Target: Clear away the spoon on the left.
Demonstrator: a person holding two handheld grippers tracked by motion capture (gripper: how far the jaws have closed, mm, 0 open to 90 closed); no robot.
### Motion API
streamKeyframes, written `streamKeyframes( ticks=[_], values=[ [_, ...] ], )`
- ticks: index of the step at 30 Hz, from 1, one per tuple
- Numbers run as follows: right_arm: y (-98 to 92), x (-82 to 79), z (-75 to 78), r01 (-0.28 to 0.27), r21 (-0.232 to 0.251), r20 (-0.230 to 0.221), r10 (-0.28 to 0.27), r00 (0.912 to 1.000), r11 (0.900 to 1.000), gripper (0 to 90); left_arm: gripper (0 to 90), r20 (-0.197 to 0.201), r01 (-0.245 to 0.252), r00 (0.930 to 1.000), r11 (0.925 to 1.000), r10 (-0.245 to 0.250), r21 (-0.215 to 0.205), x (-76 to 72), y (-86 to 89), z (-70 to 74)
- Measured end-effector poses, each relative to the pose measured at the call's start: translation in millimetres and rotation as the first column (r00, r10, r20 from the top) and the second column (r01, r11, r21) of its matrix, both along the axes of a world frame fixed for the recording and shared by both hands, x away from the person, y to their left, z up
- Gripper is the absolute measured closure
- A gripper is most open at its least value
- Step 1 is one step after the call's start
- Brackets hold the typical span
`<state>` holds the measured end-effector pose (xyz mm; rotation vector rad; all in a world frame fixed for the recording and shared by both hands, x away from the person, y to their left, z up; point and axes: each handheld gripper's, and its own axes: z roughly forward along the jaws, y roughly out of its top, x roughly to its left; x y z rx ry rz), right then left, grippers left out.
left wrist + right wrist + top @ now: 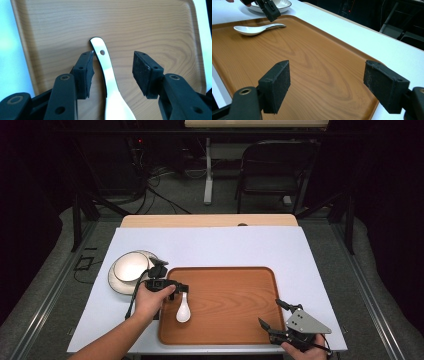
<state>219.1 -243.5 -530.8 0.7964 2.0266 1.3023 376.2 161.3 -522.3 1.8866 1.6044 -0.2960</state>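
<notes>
Spoon (107, 75) handle runs up the frame's centre between the left claw's (113, 72) parted, empty pads; right claw (332, 85) gapes, well apart.

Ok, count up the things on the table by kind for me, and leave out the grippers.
Spoon: 1, white, lying on the tray
Bowl: 1, white, sitting on the plate
Plate: 1, white, left of the tray
Tray: 1, wooden
Total: 4
</notes>
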Motion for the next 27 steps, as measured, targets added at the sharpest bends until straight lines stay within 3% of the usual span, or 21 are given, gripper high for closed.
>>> streamKeyframes(
  ticks=[8, 13, 17, 20, 21, 24, 27],
  values=[
    [0.2, -0.2, 0.1, 0.000, 0.002, 0.001, 0.000, 1.0000, 1.000, 21.2, 48.5, 0.019, -0.002, 0.9998, 0.9999, 0.002, 0.014, -1.3, 4.0, 3.2],
    [0.2, -0.5, 0.2, 0.002, 0.004, -0.001, -0.002, 1.0000, 1.000, 21.2, 47.4, 0.053, -0.013, 0.9985, 0.9998, 0.012, 0.017, -2.5, 8.1, 9.0],
    [0.4, -0.9, 0.3, 0.002, 0.001, -0.001, -0.002, 1.0000, 1.000, 21.2, 46.7, 0.088, -0.006, 0.9961, 0.9987, 0.002, 0.051, -4.6, 11.0, 15.6],
    [1.0, -0.6, 0.2, 0.002, -0.002, -0.002, -0.002, 1.0000, 1.000, 21.2, 45.9, 0.149, 0.006, 0.9885, 0.9929, -0.024, 0.119, -8.4, 14.0, 24.3],
    [1.0, -0.6, 0.2, 0.002, -0.002, -0.002, -0.002, 1.0000, 1.000, 21.2, 45.5, 0.149, 0.006, 0.9885, 0.9929, -0.024, 0.119, -8.4, 14.0, 24.3],
    [1.2, -0.5, 0.1, 0.001, -0.003, -0.002, -0.001, 1.0000, 1.000, 21.2, 45.7, 0.196, 0.001, 0.9799, 0.9821, -0.039, 0.188, -11.9, 15.6, 32.0],
    [1.2, -0.4, 0.0, 0.001, -0.003, -0.003, -0.001, 1.0000, 1.000, 21.2, 46.7, 0.211, 0.005, 0.9761, 0.9766, -0.052, 0.215, -13.7, 17.5, 37.1]
  ],
)
